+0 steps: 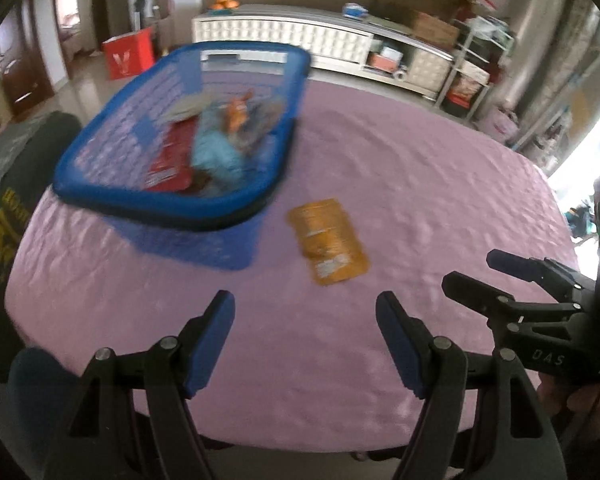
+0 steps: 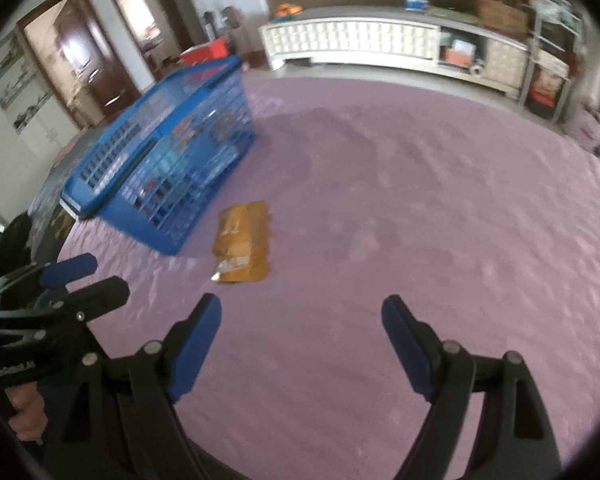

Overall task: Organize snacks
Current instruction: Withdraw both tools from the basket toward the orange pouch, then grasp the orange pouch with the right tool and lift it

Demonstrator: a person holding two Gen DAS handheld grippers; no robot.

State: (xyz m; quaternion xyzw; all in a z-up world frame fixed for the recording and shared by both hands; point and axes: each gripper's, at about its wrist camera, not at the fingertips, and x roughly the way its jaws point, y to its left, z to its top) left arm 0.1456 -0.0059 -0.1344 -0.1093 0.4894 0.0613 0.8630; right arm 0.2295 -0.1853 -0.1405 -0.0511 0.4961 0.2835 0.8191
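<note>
1. Snacks are seen in the left wrist view inside the blue basket [image 1: 172, 184], which stands on the pink-covered table [image 1: 400, 184] at upper left. A red packet [image 1: 170, 156], a light blue packet [image 1: 216, 152] and an orange item [image 1: 238, 114] are made out in it; further contents are too blurred to name.
2. An orange pouch [image 1: 328, 240] is found lying flat on the cloth, just beside the basket's near right corner and apart from it.
3. Open cloth is presented to the right of the pouch and in front of it. The near table edge is seen below the left gripper [image 1: 305, 344].
4. The left gripper is directed steeply down at bare cloth, jaws spread wide, nothing between them. The right gripper [image 1: 470, 272] is seen at the right edge.
5. In the right wrist view the blue basket [image 2: 160, 168] is shown at left, packets visible through its lattice wall. The orange pouch [image 2: 244, 242] lies just beside its near corner.
6. A broad stretch of bare cloth [image 2: 440, 200] is shown to the right.
7. The right gripper [image 2: 302, 340] is held angled down over bare cloth, jaws wide and empty. The left gripper [image 2: 96, 276] is seen at lower left, gripped by a hand [image 2: 28, 416].
</note>
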